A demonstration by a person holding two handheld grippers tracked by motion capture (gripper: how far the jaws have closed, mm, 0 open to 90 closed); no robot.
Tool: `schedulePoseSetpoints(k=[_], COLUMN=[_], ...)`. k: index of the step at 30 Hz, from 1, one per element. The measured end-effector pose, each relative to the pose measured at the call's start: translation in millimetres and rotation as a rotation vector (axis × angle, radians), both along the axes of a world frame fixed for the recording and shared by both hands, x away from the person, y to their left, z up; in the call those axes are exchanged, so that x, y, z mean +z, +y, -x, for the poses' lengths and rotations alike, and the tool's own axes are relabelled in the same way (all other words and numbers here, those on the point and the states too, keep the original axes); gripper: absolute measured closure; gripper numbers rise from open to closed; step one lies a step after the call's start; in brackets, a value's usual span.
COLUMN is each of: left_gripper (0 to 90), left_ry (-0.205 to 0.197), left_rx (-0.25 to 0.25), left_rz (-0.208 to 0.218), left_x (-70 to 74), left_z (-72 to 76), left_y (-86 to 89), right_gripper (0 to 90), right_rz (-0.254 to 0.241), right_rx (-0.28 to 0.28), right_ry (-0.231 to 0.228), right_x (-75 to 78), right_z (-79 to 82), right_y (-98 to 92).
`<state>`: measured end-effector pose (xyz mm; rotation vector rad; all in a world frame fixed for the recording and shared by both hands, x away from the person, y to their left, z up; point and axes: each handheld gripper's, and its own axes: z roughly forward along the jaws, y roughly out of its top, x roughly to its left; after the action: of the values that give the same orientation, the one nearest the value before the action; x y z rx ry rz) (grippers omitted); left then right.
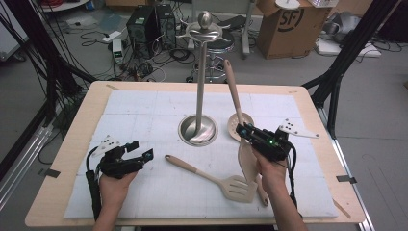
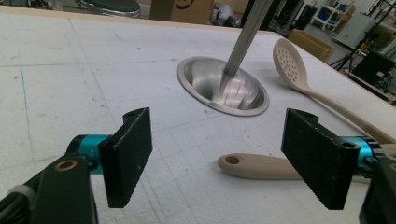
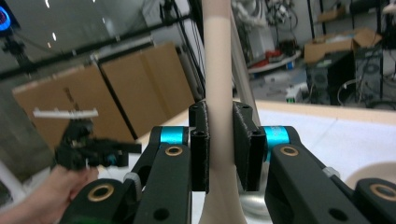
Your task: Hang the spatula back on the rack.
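A steel utensil stand (image 1: 198, 129) (image 2: 223, 88) rises from its round base at the middle of the white mat. My right gripper (image 1: 246, 131) (image 3: 219, 144) is shut on a beige spatula (image 1: 248, 163) (image 3: 218, 88), handle pointing up and away, blade hanging toward the person. A perforated beige spoon (image 1: 236, 123) (image 2: 290, 60) lies right of the base, its handle running under the right hand. A slotted beige turner (image 1: 235, 187) lies in front, handle (image 2: 261, 166) toward the left. My left gripper (image 1: 142, 150) (image 2: 222, 154) stands open just above the mat, short of that handle's end.
The white mat (image 1: 144, 110) covers a wooden table (image 1: 91, 106). Beyond the far edge, the floor holds computer towers (image 1: 150, 24), cables, a stool and a cardboard box (image 1: 288, 24). Black frame poles (image 1: 346, 53) stand at both sides.
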<state>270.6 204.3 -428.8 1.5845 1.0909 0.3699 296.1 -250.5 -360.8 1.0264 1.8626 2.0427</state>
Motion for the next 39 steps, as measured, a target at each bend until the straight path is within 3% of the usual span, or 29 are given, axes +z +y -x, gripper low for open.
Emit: schedulePoseSetpoints(k=[4,6,10,15,21,24,39], left_gripper=[25.4,25.4,25.5,25.5,25.5,25.6,25.6], left_ry=[-0.001,0.0,-0.001,-0.002,-0.002,-0.002,-0.003], left_rx=[0.003,0.007,0.005,0.009,0.01,0.009,0.009], left_rz=[-0.002,0.0,-0.001,0.0,0.003,0.001,0.004], left_x=[0.2,0.1,-0.1,0.3,0.1,0.2,0.6], left_z=[0.1,0.2,-0.1,0.1,0.2,0.0,0.5], left_y=[0.0,0.2,-0.5,0.4,1.2,1.6,1.4], right_gripper=[78.6,78.6,78.6,78.6,78.6,78.7,78.1], right_rz=[-0.042,-0.03,-0.067,-0.086,-0.095,-0.092,-0.041], right_rx=[-0.014,-0.02,-0.027,0.006,0.022,0.029,0.049], right_ry=[-0.035,-0.073,-0.117,-0.126,-0.104,-0.118,-0.082], right_x=[5.0,9.6,19.9,30.1,28.8,29.1,24.2], right_z=[0.8,1.2,-1.5,-6.6,-12.3,-13.9,-23.9], right_y=[-1.3,-1.1,-0.7,5.5,9.9,11.1,24.3])
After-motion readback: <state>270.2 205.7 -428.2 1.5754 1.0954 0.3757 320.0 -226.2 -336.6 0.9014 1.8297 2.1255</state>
